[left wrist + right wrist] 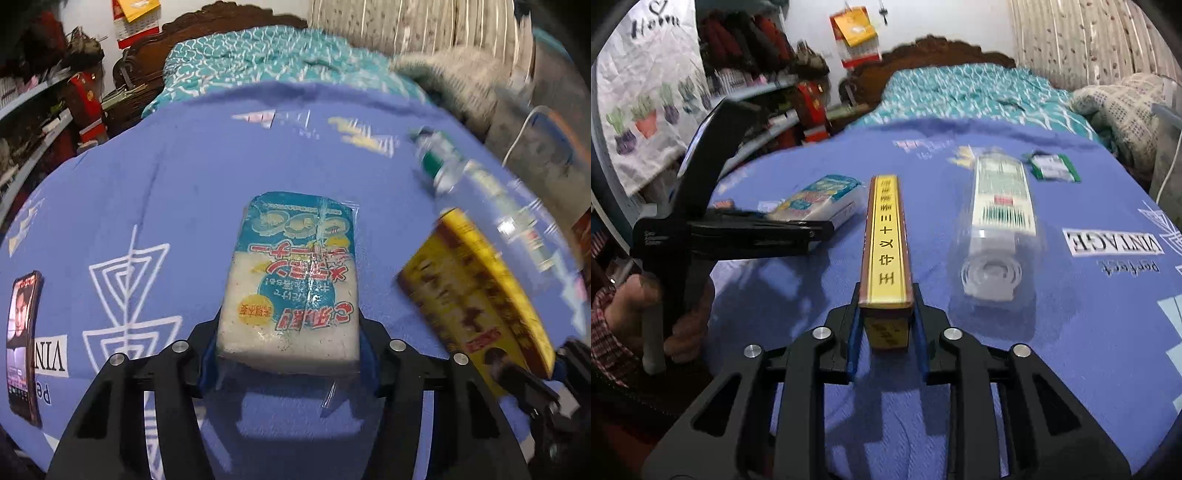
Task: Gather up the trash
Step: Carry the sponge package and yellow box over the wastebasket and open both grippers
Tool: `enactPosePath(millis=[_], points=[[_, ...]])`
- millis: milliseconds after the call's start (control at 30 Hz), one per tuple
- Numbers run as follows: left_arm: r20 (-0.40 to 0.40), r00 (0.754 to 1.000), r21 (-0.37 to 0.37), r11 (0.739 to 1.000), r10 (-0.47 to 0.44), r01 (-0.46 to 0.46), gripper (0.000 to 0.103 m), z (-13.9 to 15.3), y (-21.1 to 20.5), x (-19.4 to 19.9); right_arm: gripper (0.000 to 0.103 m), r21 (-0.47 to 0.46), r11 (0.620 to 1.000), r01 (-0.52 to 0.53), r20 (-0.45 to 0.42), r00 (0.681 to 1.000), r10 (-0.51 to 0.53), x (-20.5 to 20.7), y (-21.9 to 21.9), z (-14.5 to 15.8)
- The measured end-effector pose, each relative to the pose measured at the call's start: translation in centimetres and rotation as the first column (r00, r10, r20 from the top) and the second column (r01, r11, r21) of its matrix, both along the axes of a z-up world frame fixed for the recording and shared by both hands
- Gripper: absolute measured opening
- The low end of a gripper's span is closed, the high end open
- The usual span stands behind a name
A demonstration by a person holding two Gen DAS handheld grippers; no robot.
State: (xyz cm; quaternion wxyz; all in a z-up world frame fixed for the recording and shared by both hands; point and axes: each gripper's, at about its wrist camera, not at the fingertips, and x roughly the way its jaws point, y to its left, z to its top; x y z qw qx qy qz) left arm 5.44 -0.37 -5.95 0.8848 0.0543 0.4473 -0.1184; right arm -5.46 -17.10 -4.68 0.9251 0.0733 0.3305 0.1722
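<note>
The left tool [290, 354] was clenched on a white sponge pack [291, 284] with blue and red print, held above the blue bedsheet [166, 177]. The right tool [888, 326] gripped a narrow yellow box [885, 236] by its near end, also raised over the sheet. Just right of the box, a clear plastic bottle [999, 221] lay on its side on the bed. Beyond the bottle sat a small green-and-white packet [1054, 167]. A phone [24, 347] lay at the sheet's left edge.
</note>
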Motion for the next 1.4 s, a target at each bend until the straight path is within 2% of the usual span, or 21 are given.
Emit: enactPosePath(millis=[67, 133, 200, 267, 333, 467, 600, 667, 700, 767, 900, 1000, 1067, 1133, 1200, 1267, 1333, 1367, 1400], points=[[0.03, 1.0, -0.072, 0.997, -0.007, 0.009, 0.055, 1.8, 0.8, -0.7, 0.025, 0.058, 0.998, 0.005, 0.075, 0.997, -0.009, -1.0, -1.0, 2.1], [0.086, 0.996, -0.164, 0.986, -0.026, 0.04, 0.055, 4.6, 1.3, -1.4, 0.025, 0.106, 0.993, 0.043, 0.167, 0.984, -0.061, -2.1, -2.8, 4.4], [0.153, 0.987, -0.236, 0.968, -0.055, 0.091, 0.055, 7.2, 0.9, -2.0, 0.025, 0.152, 0.983, 0.103, 0.243, 0.96, -0.138, -3.2, -5.1, 6.4], [0.19, 0.978, -0.272, 0.952, -0.089, 0.139, 0.055, 8.6, 0.0, -2.2, 0.025, 0.173, 0.967, 0.188, 0.29, 0.928, -0.233, -4.3, -7.5, 7.3], [0.202, 0.968, -0.3, 0.932, -0.149, 0.206, 0.055, 9.6, -2.1, -2.2, 0.025, 0.191, 0.944, 0.27, 0.285, 0.905, -0.317, -5.1, -10.0, 7.2], [0.171, 0.945, -0.299, 0.899, -0.278, 0.319, 0.056, 9.4, -7.7, -2.0, 0.025, 0.212, 0.887, 0.41, 0.171, 0.878, -0.447, -6.1, -15.0, 4.4], [0.133, 0.886, -0.249, 0.851, -0.444, 0.463, 0.056, 8.2, -16.0, -2.7, 0.025, 0.192, 0.828, 0.526, 0.045, 0.838, -0.543, -7.1, -18.7, 0.8], [0.094, 0.85, -0.231, 0.819, -0.518, 0.525, 0.056, 7.2, -20.7, -2.6, 0.025, 0.188, 0.79, 0.584, 0.009, 0.803, -0.596, -7.7, -20.7, -0.7], [0.062, 0.823, -0.222, 0.796, -0.565, 0.563, 0.056, 6.5, -24.0, -2.5, 0.025, 0.197, 0.763, 0.615, 0.001, 0.778, -0.628, -8.2, -22.0, -1.2], [0.022, 0.79, -0.216, 0.769, -0.612, 0.602, 0.056, 5.4, -27.8, -3.0, 0.025, 0.213, 0.701, 0.681, -0.01, 0.719, -0.695, -9.4, -25.1, -1.5], [-0.075, 0.7, -0.235, 0.695, -0.71, 0.68, 0.056, 3.1, -38.0, -1.9, 0.025, 0.28, 0.563, 0.778, -0.077, 0.603, -0.794, -10.7, -32.3, -2.5], [-0.125, 0.668, -0.245, 0.676, -0.733, 0.695, 0.057, 1.7, -43.7, -1.1, 0.025, 0.306, 0.486, 0.819, -0.124, 0.54, -0.832, -10.4, -36.9, -3.1], [-0.143, 0.681, -0.239, 0.692, -0.718, 0.681, 0.059, 0.6, -47.6, -0.6, 0.027, 0.314, 0.449, 0.836, -0.15, 0.511, -0.846, -9.0, -39.8, -3.6], [-0.167, 0.703, -0.242, 0.72, -0.691, 0.65, 0.076, -0.4, -50.1, 0.5, 0.028, 0.301, 0.442, 0.845, -0.182, 0.506, -0.843, -6.8, -42.5, -4.3], [-0.184, 0.734, -0.229, 0.754, -0.654, 0.615, 0.077, -1.1, -51.9, 1.7, 0.034, 0.261, 0.442, 0.858, -0.223, 0.499, -0.837, -4.7, -44.3, -5.0], [-0.202, 0.749, -0.24, 0.773, -0.632, 0.588, 0.077, -1.1, -52.3, 2.9, 0.035, 0.292, 0.435, 0.852, -0.267, 0.51, -0.818, -4.5, -45.0, -5.9], [-0.202, 0.745, -0.262, 0.768, -0.636, 0.585, 0.077, -0.9, -51.6, 3.1, 0.045, 0.296, 0.429, 0.853, -0.231, 0.5, -0.834, -5.3, -44.3, -5.5], [-0.195, 0.746, -0.268, 0.767, -0.636, 0.584, 0.077, -0.6, -50.8, 3.1, 0.06, 0.293, 0.425, 0.856, -0.211, 0.492, -0.845, -5.7, -43.8, -5.3], [-0.19, 0.748, -0.278, 0.766, -0.635, 0.58, 0.077, -0.2, -49.7, 3.1, 0.061, 0.288, 0.417, 0.862, -0.19, 0.478, -0.858, -6.0, -43.4, -5.0]])
